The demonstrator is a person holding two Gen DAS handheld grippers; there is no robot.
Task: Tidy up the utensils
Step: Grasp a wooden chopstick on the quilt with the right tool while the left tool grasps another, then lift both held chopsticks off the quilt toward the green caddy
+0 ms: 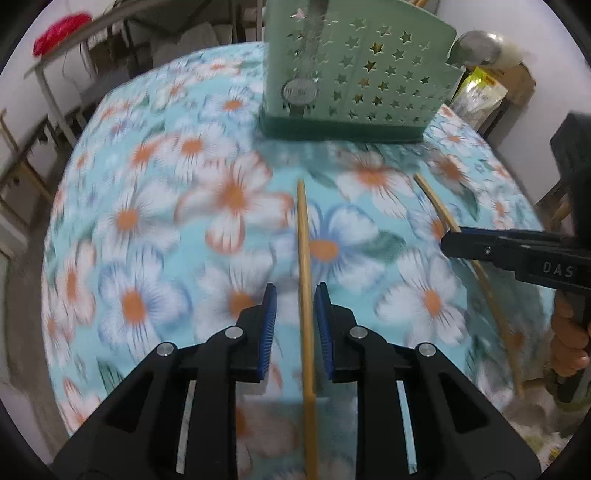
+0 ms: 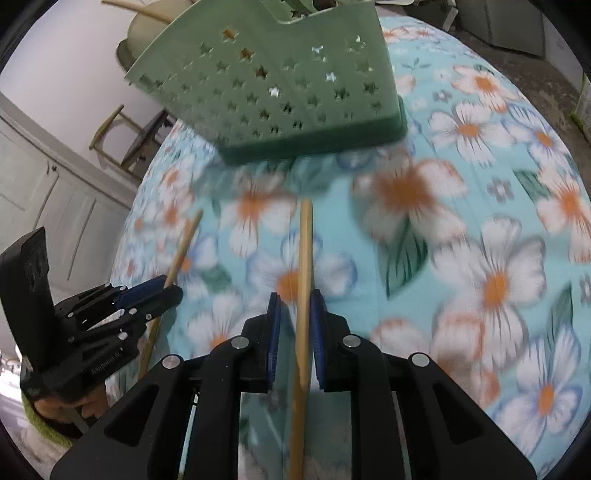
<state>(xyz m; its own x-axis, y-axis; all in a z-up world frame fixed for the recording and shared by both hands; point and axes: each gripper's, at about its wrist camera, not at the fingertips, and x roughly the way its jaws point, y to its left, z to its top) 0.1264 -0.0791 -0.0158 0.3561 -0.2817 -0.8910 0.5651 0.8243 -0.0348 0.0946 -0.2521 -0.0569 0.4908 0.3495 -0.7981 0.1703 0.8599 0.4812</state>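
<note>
Bamboo chopstick loose in parted left claw | right claw likewise | red bundle left-view only

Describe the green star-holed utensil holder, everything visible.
The utensil holder is pale green plastic, its walls punched with rows of star holes, on a darker green base. A round emblem sits on its narrow side. It stands upright at the far side of the floral tablecloth; nothing else visibly touches it. Something tan shows through a few holes; the contents are otherwise hidden.
</note>
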